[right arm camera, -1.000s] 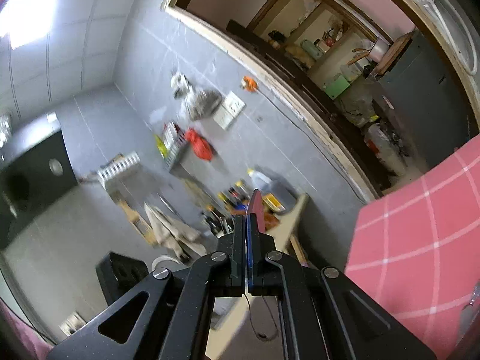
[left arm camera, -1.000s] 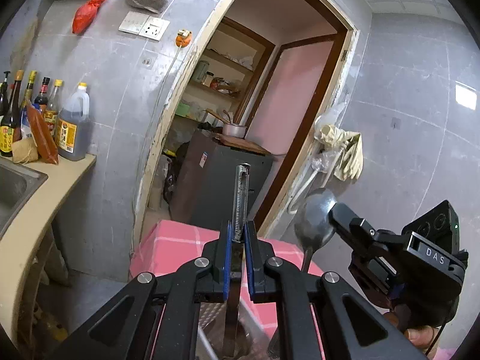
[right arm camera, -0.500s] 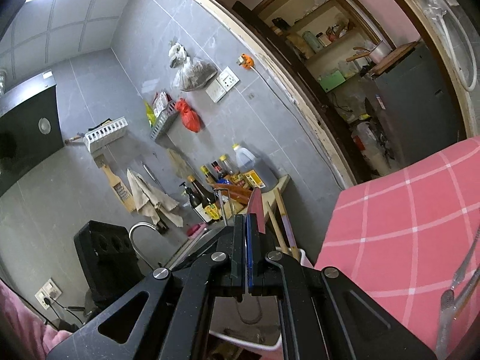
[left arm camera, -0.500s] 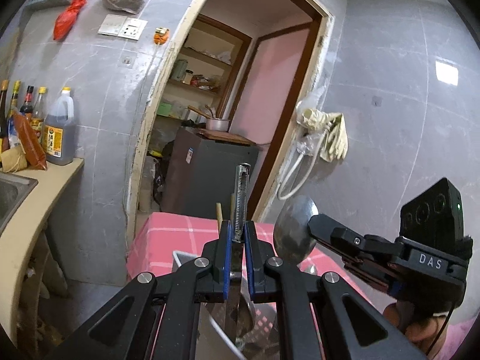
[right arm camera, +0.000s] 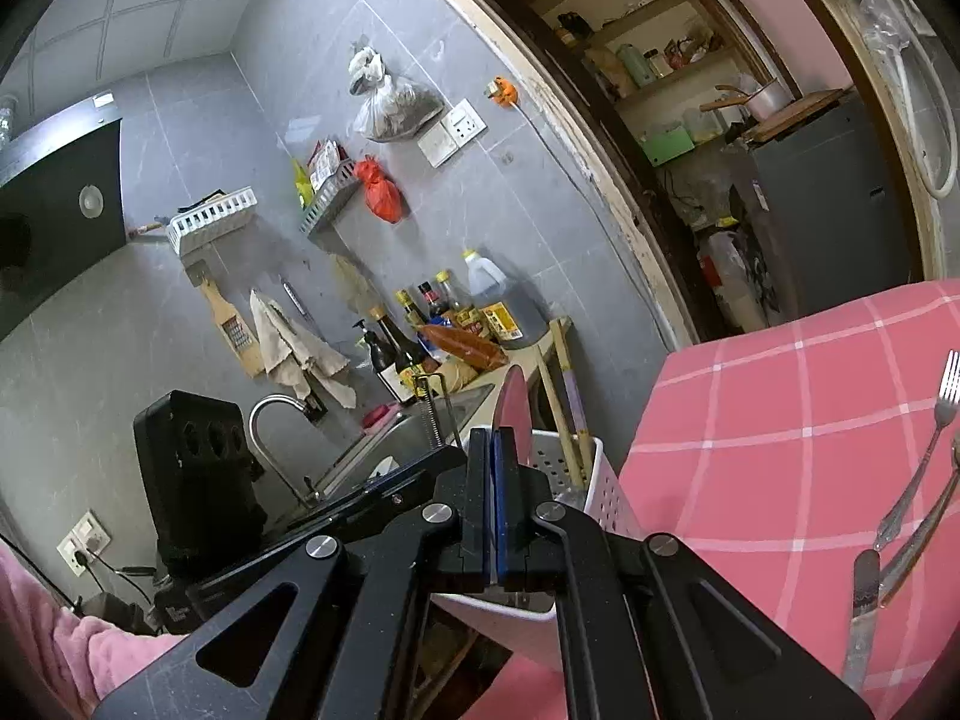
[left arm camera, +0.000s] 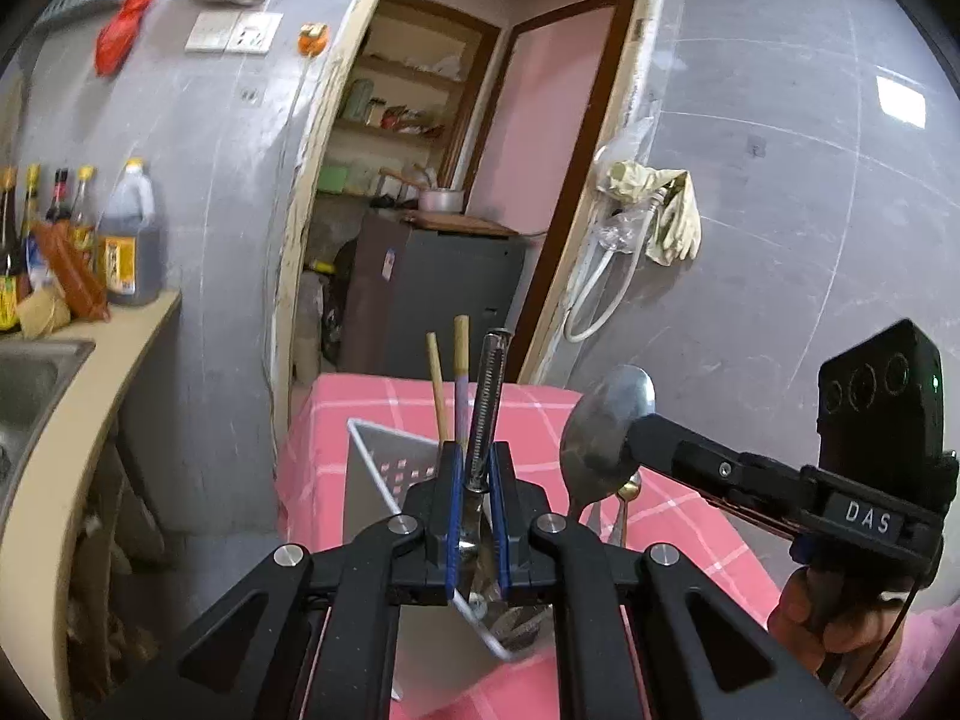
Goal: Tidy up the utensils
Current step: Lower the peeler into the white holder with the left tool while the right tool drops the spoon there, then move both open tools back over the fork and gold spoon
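My left gripper is shut on a metal whisk handle, held upright over the white perforated utensil holder on the pink checked tablecloth. Two chopsticks stand in the holder. My right gripper is shut on a steel spoon; the spoon's bowl points up just right of the holder, and shows edge-on in the right wrist view. The holder also shows in the right wrist view. The whisk's lower end is hidden behind my fingers.
A fork, a knife and another utensil lie on the cloth at the right. A counter with a sink and sauce bottles is to the left. An open doorway is behind the table.
Both grippers have come down toward the table. The utensil holder and chopsticks have come into view under the whisk, and the spoon has stayed beside it.
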A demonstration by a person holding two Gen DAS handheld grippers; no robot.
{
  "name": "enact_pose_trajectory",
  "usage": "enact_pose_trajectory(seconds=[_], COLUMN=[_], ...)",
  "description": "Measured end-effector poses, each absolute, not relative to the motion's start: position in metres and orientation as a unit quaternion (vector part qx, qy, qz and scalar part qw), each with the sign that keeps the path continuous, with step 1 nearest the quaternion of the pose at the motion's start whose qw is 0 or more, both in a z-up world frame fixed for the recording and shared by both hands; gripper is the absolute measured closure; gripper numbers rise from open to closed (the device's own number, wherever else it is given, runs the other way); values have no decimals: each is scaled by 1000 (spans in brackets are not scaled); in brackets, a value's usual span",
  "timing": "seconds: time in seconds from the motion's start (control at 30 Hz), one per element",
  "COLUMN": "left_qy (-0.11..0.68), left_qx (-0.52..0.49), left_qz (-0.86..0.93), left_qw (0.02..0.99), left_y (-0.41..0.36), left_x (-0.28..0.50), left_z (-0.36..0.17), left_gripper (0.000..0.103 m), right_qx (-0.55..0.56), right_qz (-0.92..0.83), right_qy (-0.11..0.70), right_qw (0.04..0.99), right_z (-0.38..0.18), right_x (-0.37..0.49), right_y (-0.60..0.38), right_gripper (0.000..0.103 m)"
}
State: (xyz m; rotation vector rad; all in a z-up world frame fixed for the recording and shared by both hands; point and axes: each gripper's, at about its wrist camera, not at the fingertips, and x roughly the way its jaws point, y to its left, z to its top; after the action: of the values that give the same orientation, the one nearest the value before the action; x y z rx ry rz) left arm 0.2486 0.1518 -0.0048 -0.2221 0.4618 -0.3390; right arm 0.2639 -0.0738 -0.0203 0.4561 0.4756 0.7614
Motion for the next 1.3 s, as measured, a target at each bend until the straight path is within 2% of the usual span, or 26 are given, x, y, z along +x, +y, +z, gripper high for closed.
enact_pose_trajectory(seconds=[0.17, 0.27, 0.43, 0.5, 0.53, 0.57, 0.63, 0.73, 0.8, 0.87, 1.03, 1.17, 1.3], left_qy=[234, 234, 226, 222, 218, 211, 198, 179, 164, 152, 137, 137, 139], left_qx=[-145, -155, -164, -168, -166, -163, -154, -136, -124, -113, -80, -61, -50], left_qz=[-160, -156, -141, -134, -127, -120, -109, -83, -73, -65, -59, -63, -71], left_qw=[948, 947, 950, 951, 953, 956, 962, 971, 976, 980, 985, 987, 987], left_y=[158, 157, 152, 149, 146, 142, 134, 117, 103, 90, 56, 27, 3], left_x=[242, 239, 232, 230, 228, 226, 223, 220, 218, 217, 220, 221, 224], left_z=[-3, -1, 6, 10, 13, 17, 23, 32, 38, 42, 47, 45, 38], left_gripper=[93, 89, 65, 58, 48, 46, 26, 8, 2, 0, 0, 0, 0], right_qx=[217, 216, 211, 204, 200, 198, 198, 202, 201, 195, 160, 122, 74], right_qz=[362, 361, 339, 321, 308, 301, 283, 272, 256, 237, 188, 152, 111], right_qy=[239, 240, 230, 222, 216, 212, 200, 200, 196, 187, 173, 170, 162], right_qw=[875, 875, 888, 898, 905, 908, 917, 919, 925, 933, 954, 966, 978], right_z=[-20, -18, -7, 0, 4, 7, 14, 21, 24, 27, 31, 35, 35], right_x=[260, 259, 251, 246, 243, 242, 237, 235, 232, 226, 216, 213, 209], right_y=[-79, -82, -99, -108, -116, -120, -138, -159, -175, -193, -224, -242, -259], right_gripper=[101, 101, 101, 97, 87, 69, 55, 53, 45, 32, 13, 5, 2])
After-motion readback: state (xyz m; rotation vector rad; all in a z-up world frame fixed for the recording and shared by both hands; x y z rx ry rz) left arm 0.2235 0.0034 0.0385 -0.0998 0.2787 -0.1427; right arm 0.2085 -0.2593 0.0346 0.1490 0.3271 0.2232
